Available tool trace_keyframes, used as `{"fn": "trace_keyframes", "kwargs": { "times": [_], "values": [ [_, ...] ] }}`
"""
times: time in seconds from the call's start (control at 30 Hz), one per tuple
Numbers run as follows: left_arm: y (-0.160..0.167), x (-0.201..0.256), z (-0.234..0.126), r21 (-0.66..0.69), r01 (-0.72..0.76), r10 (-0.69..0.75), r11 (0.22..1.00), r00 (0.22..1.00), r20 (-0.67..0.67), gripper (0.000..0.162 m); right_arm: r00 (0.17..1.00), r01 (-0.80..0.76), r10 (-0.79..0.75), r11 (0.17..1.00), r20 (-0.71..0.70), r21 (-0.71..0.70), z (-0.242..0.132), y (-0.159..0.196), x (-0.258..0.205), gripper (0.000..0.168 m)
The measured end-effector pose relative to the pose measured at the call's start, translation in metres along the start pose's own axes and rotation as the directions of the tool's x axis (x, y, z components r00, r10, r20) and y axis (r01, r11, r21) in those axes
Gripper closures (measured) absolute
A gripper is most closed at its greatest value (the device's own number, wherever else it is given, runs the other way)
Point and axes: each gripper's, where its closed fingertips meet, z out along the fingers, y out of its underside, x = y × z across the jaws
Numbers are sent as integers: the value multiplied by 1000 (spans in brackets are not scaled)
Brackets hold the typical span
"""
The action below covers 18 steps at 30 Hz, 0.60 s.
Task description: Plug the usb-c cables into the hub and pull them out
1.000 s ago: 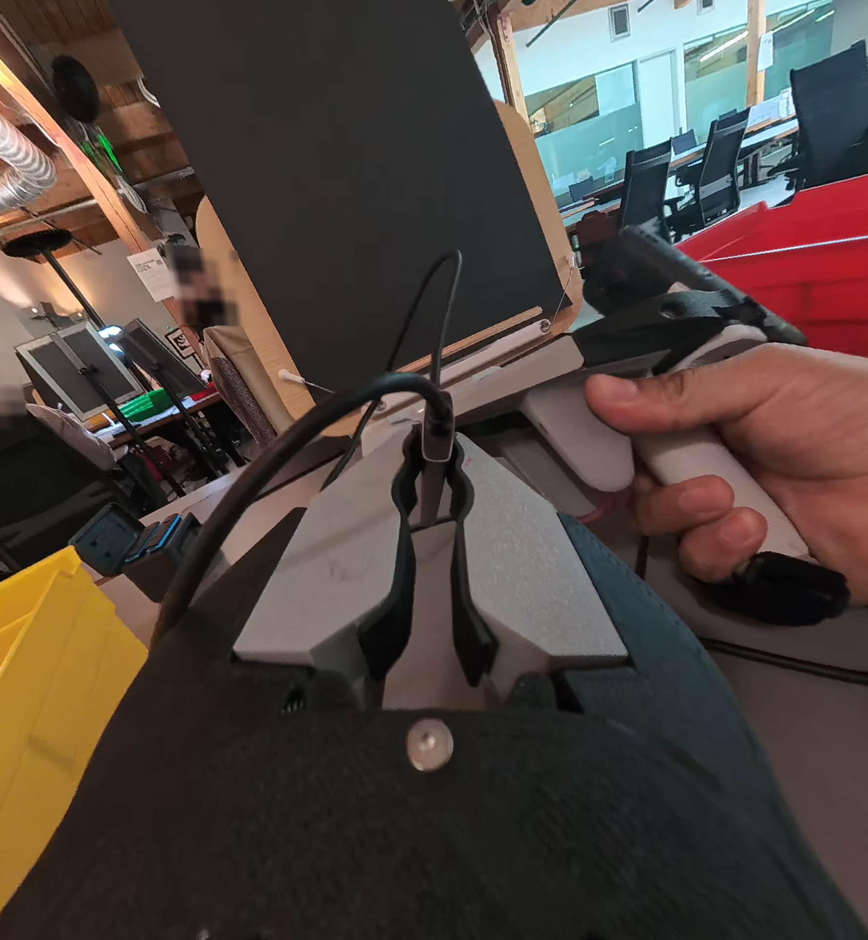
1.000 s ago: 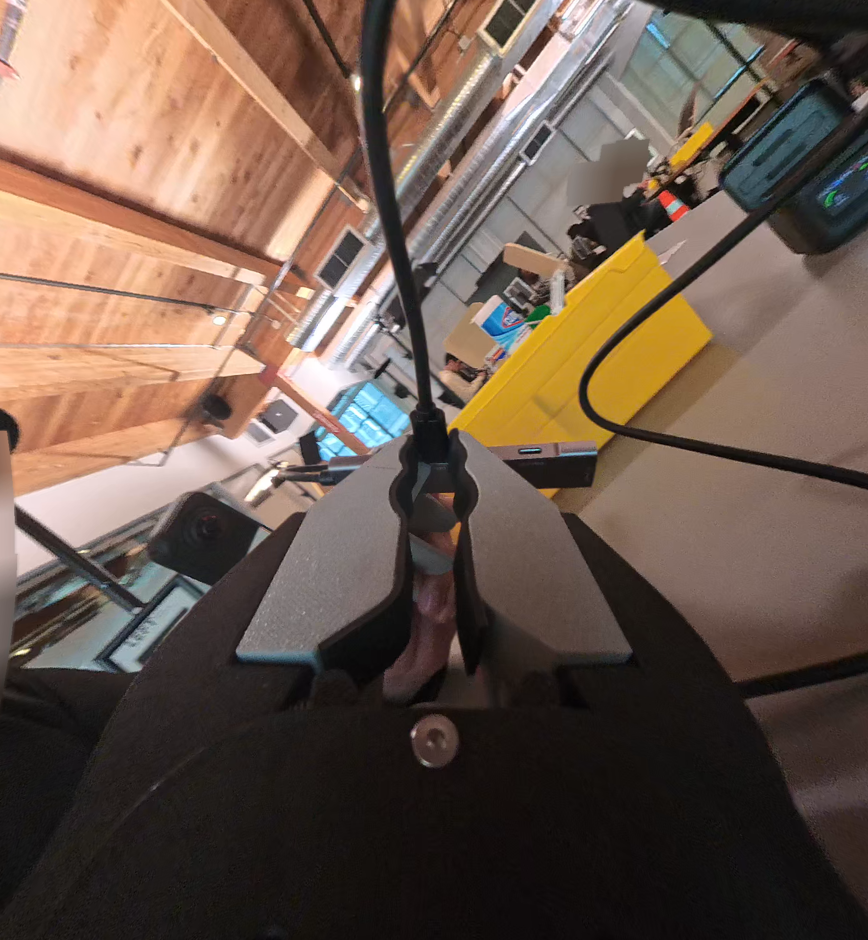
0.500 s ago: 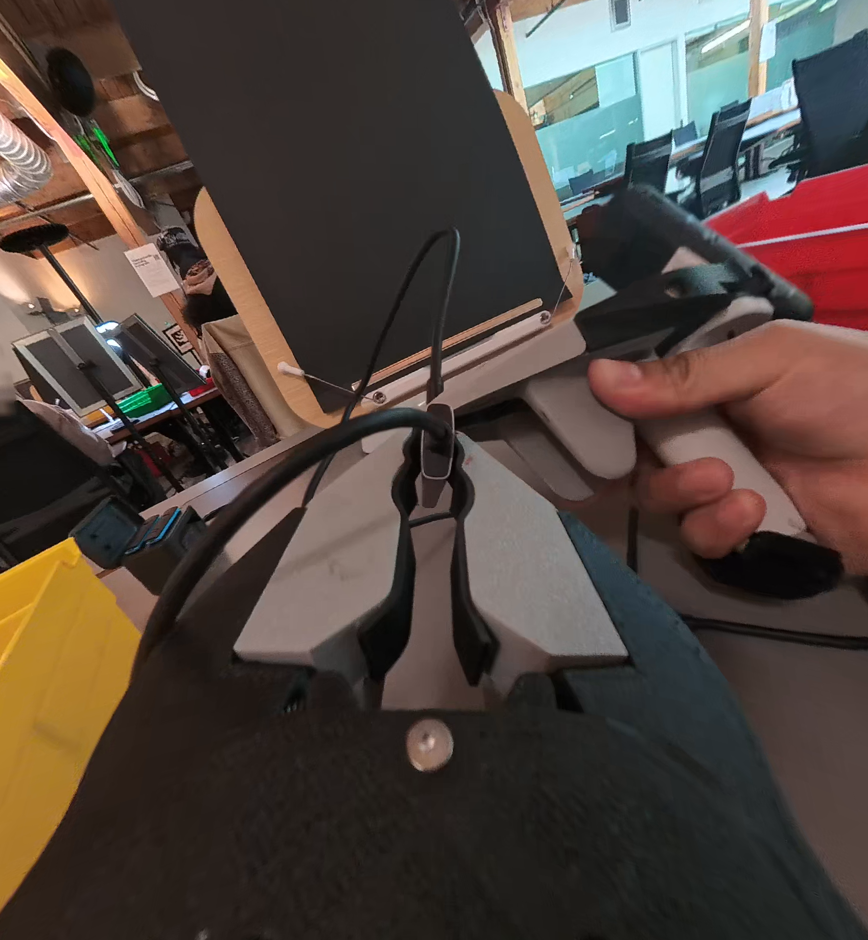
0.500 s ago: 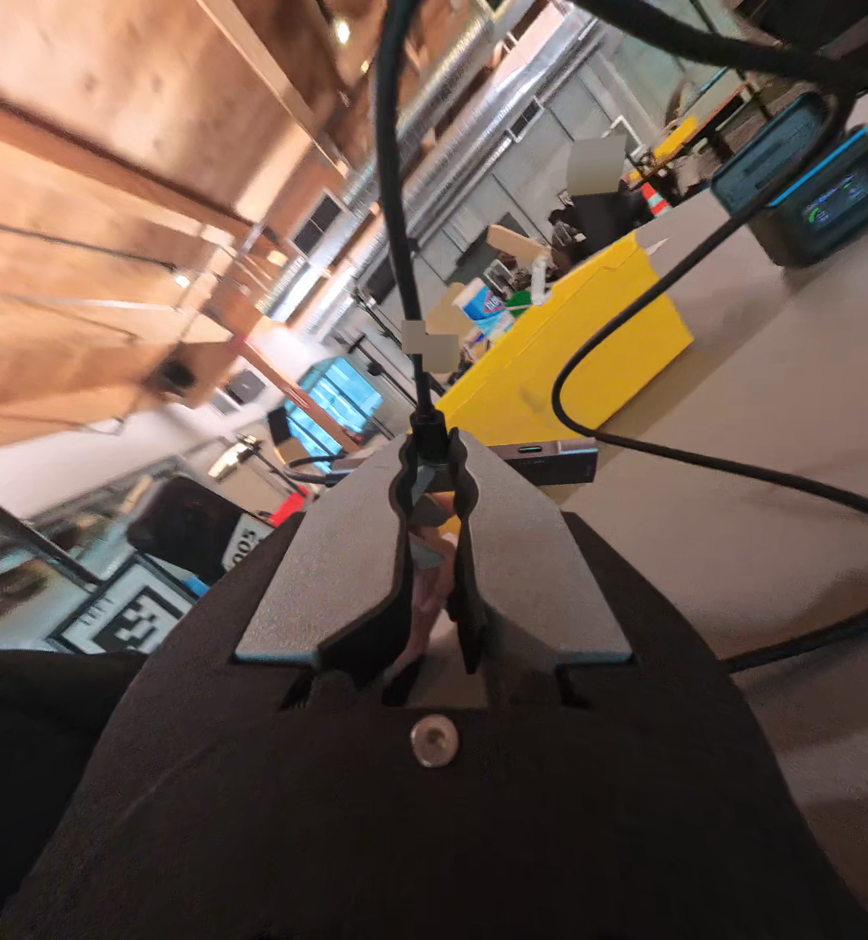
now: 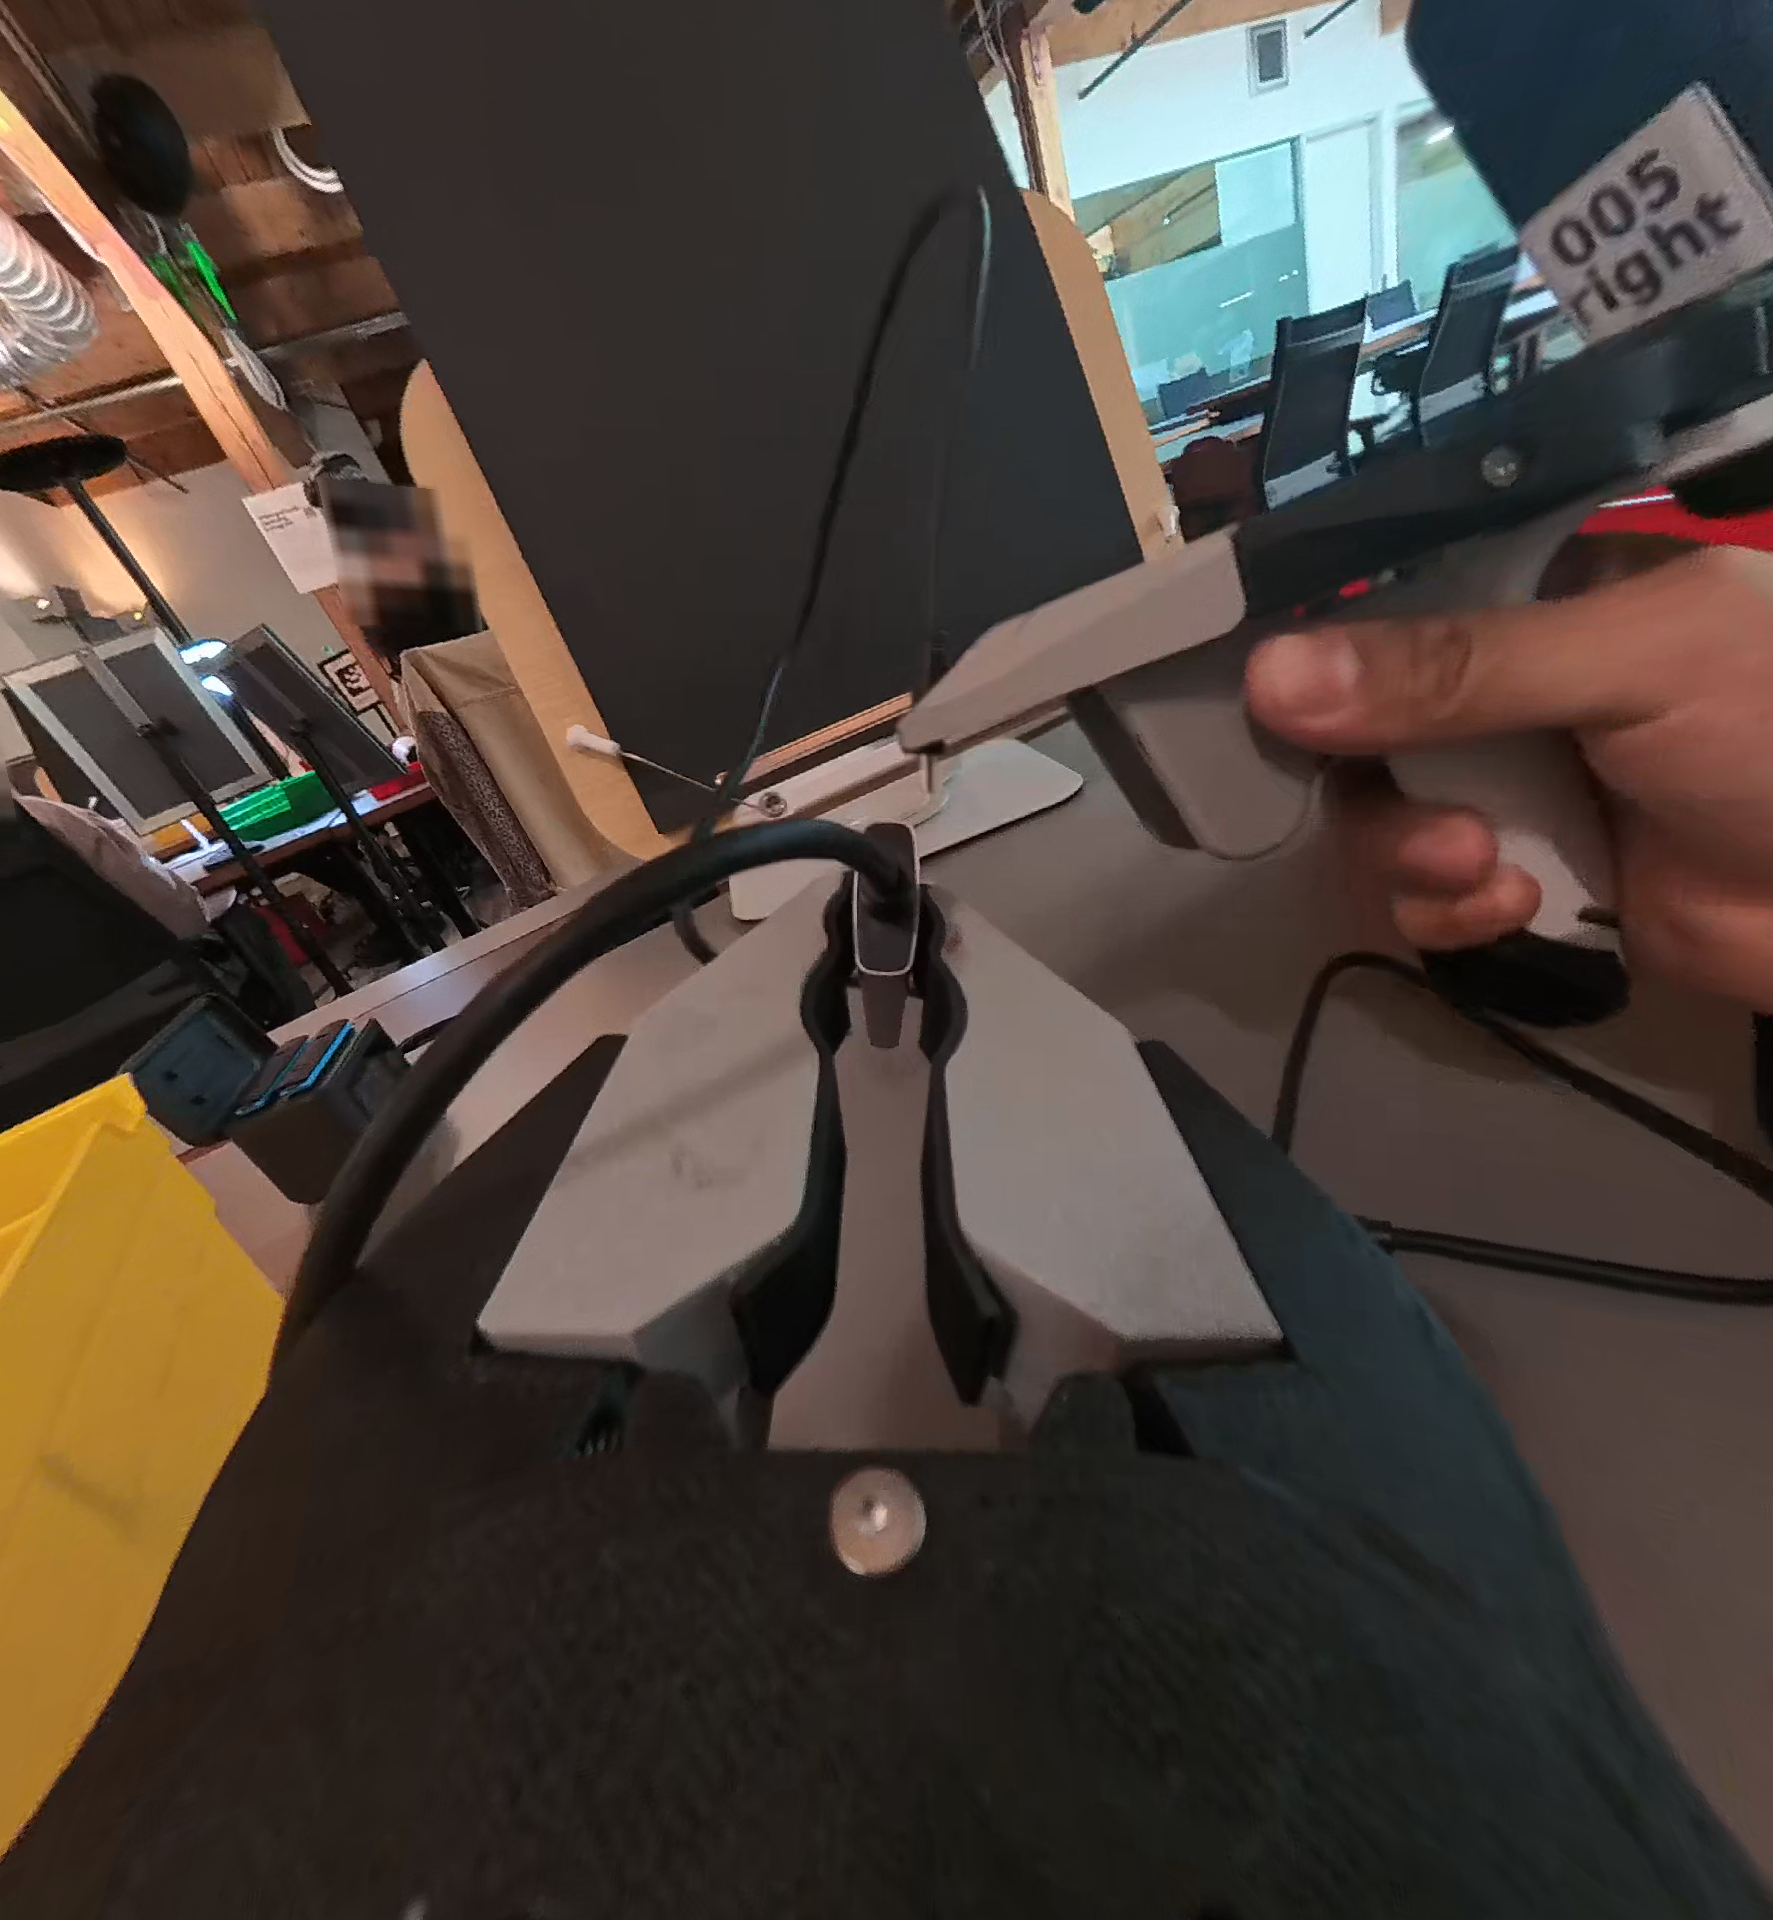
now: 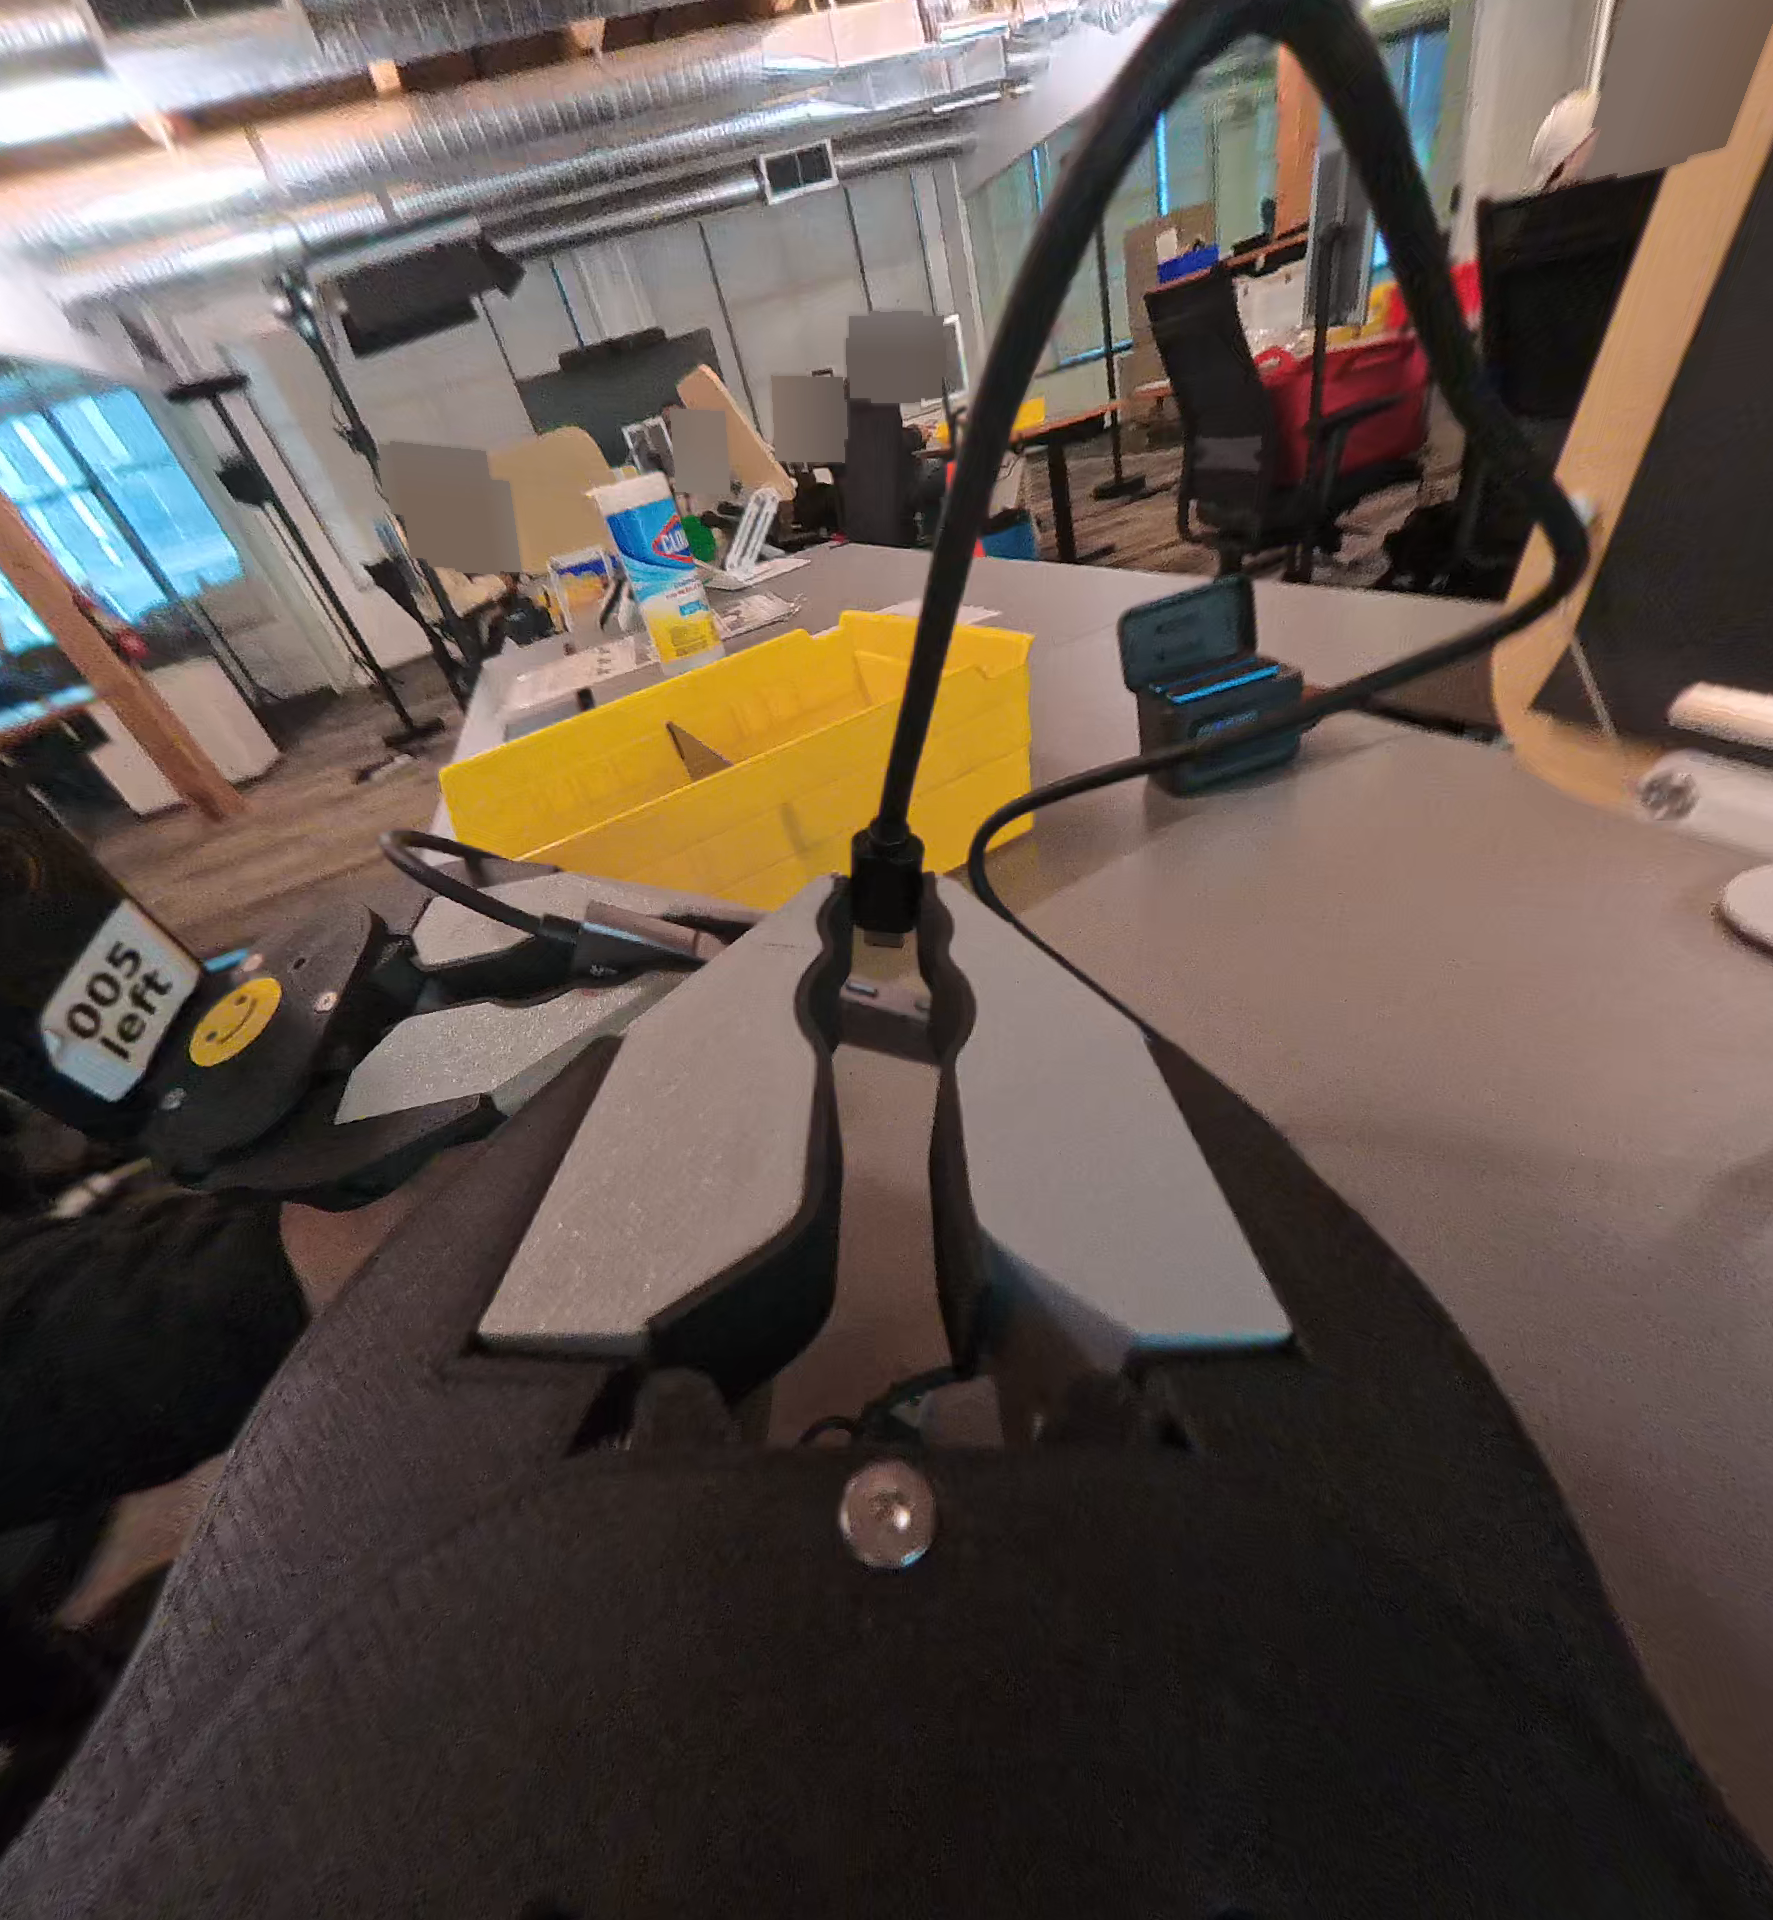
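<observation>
My left gripper is shut on the slim dark grey hub, seen end-on, with its thick black cable arcing off to the left. My right gripper is shut on the black USB-C plug, whose cable loops high overhead. The plug's metal tip is free and apart from the hub. In the right wrist view the hub lies sideways at the left, held by the left gripper's fingers. In the left wrist view a hand holds the right gripper's fingers above and to the right.
A yellow bin stands at the table's left edge, with a dark teal battery case beside it. A black board on a wooden stand and a white monitor base are behind. Thin black cables lie on the grey table.
The right gripper has swung from tilted sideways to level and drawn the plug away from the hub. In the left wrist view it rose up and right. Both stayed shut.
</observation>
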Motion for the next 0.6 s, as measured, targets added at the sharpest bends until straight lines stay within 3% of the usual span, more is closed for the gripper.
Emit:
{"fn": "trace_keyframes", "kwargs": {
  "times": [0.17, 0.27, 0.37, 0.47, 0.6],
  "values": [
    [-3, 8, 0, 17, -30, 30, 999, 999, -24, 154, 994, 55, -59, 997, -96, -47, -4, 0, 14, 159],
    [-2, 5, -3, 17, -7, 7, 1000, 1000, -27, 155, 985, 73, -101, 979, -138, -192, -13, 10, 26, 159],
    [-2, 0, -7, 11, 0, 0, 1000, 1000, -4, 154, 990, 79, -117, 928, -82, -365, -30, 32, 21, 159],
    [-3, -7, -10, 16, 16, -16, 1000, 1000, 20, 154, 984, 113, -171, 807, -46, -579, -57, 57, 13, 159],
    [-1, -3, -10, -2, 34, -34, 999, 999, -13, 154, 973, 133, -232, 546, 3, -827, -87, 92, 8, 156]
  ]
}}
